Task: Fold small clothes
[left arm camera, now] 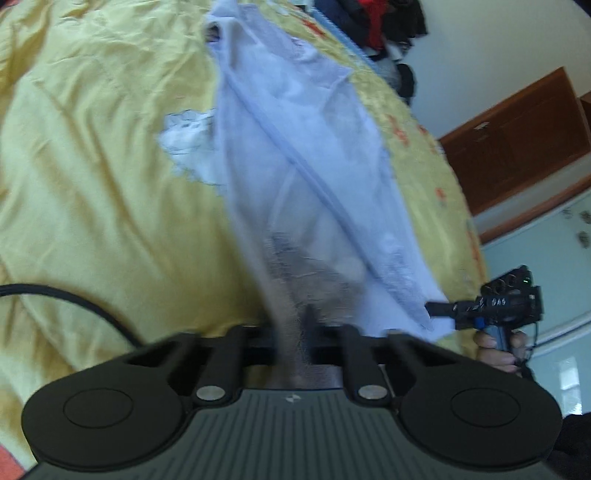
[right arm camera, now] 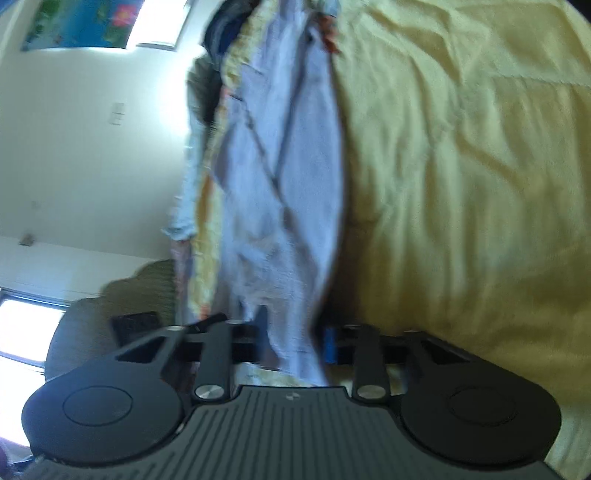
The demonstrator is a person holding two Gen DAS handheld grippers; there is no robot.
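Yellow bed (left arm camera: 92,166) lying beneath, both claws, left (left arm camera: 295,328) and right (right arm camera: 295,339), are pinching shut on the garment (left arm camera: 295,147), its long axis stretching straight ahead from each.

Garment (left arm camera: 295,155): runs from the upper middle of the left wrist frame down to the lower middle, over the bed (left arm camera: 92,166), its near end between the closed jaws of the left hand-held gripper (left arm camera: 306,339). Right hand-held gripper (left arm camera: 439,308): lower right of that frame, touching the garment's lower right edge, a hand (left arm camera: 498,347) beneath it. Cable (left arm camera: 74,299): lower left, on the bed. Cabinet (left arm camera: 517,140): right, beyond the bed. Clothes pile (left arm camera: 376,26): top, behind the bed's far edge.
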